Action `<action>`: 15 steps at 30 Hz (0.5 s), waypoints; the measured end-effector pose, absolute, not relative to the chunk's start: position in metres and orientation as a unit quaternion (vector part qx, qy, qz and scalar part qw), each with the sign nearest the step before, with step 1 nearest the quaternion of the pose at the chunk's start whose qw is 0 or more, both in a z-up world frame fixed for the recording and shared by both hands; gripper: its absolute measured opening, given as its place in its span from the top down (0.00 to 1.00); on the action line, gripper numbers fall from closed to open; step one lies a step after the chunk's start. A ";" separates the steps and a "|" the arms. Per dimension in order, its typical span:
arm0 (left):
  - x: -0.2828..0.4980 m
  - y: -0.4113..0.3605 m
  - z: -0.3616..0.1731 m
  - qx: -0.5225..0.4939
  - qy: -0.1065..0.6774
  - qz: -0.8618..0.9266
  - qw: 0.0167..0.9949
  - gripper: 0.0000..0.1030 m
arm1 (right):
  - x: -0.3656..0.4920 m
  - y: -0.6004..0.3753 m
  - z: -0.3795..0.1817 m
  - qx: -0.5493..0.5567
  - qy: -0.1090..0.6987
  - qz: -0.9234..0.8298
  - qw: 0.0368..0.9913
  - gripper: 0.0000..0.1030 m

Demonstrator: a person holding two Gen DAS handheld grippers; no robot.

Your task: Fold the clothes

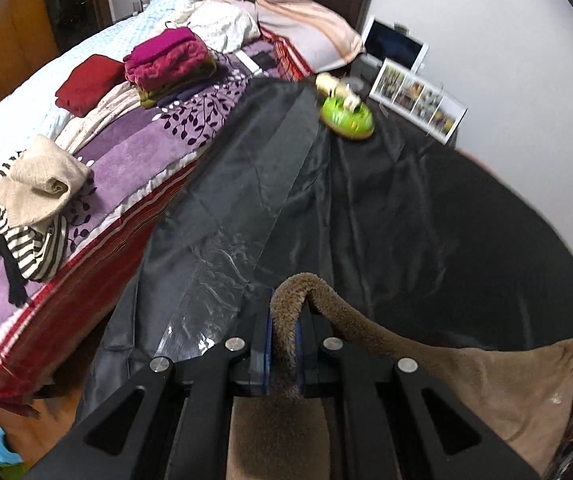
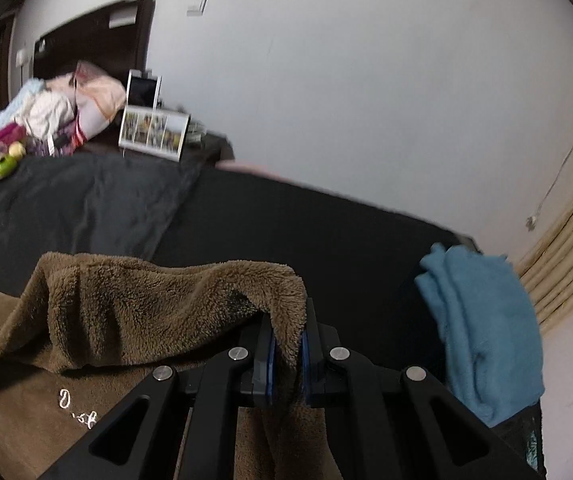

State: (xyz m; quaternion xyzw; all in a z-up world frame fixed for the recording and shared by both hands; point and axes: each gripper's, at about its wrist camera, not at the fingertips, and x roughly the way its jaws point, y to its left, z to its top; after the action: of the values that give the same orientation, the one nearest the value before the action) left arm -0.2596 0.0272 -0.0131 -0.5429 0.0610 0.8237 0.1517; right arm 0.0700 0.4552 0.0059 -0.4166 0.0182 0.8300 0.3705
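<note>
The brown fleecy garment point(image 2: 138, 304) hangs between the two grippers, its held edge running from one to the other. The left gripper point(image 1: 284, 344) has its jaws closed on a bunched edge, the cloth trailing away to its right; the right gripper point(image 2: 286, 354) pinches the other end, the cloth spreading to its left. Below lies the table under a black sheet point(image 1: 406, 200) (a folded blue cloth point(image 2: 482, 320) sits near the right jaws). Both hands look equally placed for lowering it flat.

Black cloth point(image 1: 386, 216) lies open; green toy point(image 1: 346, 116) blocks far corner.
</note>
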 end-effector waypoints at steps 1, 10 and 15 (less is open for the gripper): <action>-0.261 0.030 -0.017 -0.546 0.070 0.821 0.148 0.87 | 0.067 0.459 0.001 -0.426 0.021 0.826 0.367 0.90; -0.267 0.042 -0.030 -0.553 0.123 0.813 0.132 0.62 | 0.061 0.481 -0.029 -0.481 0.074 0.810 0.328 0.79; -0.255 0.021 -0.006 -0.534 0.118 0.826 0.135 0.45 | 0.076 0.472 -0.008 -0.456 0.080 0.827 0.319 0.19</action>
State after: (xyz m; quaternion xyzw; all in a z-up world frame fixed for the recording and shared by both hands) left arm -0.2552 0.0214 -0.0063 -0.5344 0.1177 0.8260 0.1351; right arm 0.0765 0.4725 -0.0080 -0.4564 0.0800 0.8266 0.3194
